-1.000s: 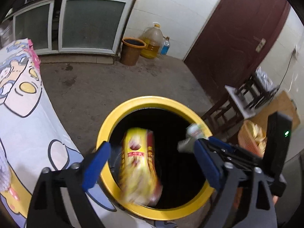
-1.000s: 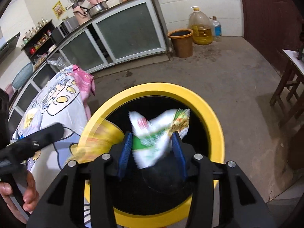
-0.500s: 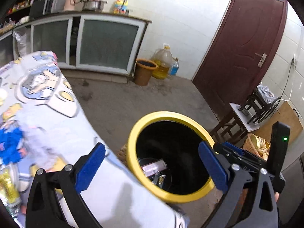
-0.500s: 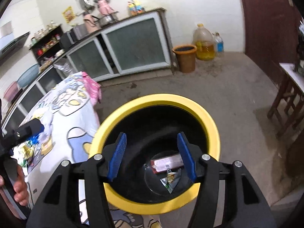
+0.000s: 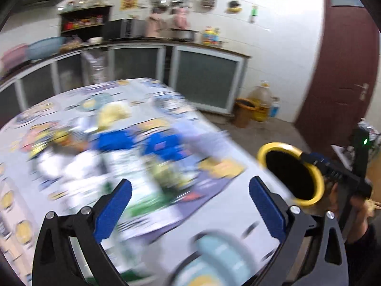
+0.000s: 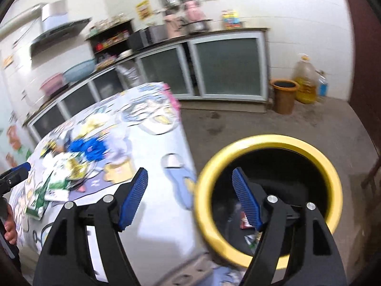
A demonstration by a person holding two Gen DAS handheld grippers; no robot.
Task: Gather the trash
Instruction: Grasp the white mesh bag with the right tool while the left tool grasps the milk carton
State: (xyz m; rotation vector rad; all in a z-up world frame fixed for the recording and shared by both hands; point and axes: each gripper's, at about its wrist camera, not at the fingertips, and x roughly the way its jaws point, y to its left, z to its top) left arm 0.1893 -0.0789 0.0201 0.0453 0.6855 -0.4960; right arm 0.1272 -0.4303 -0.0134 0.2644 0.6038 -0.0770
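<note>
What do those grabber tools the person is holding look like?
Each gripper, left and right, is a black plastic frame with silver screws and two fingers faced with ribbed blue pads. A small green light glows on the right one. A dark sleeve shows.

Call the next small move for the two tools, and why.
Probably bring the left tool down onto the green-and-white wrapper on the cartoon-print tablecloth. Both tools are open and empty, the right tool just opened wider, wrappers already lie in the yellow-rimmed black bin, and more litter remains on the table.
</note>
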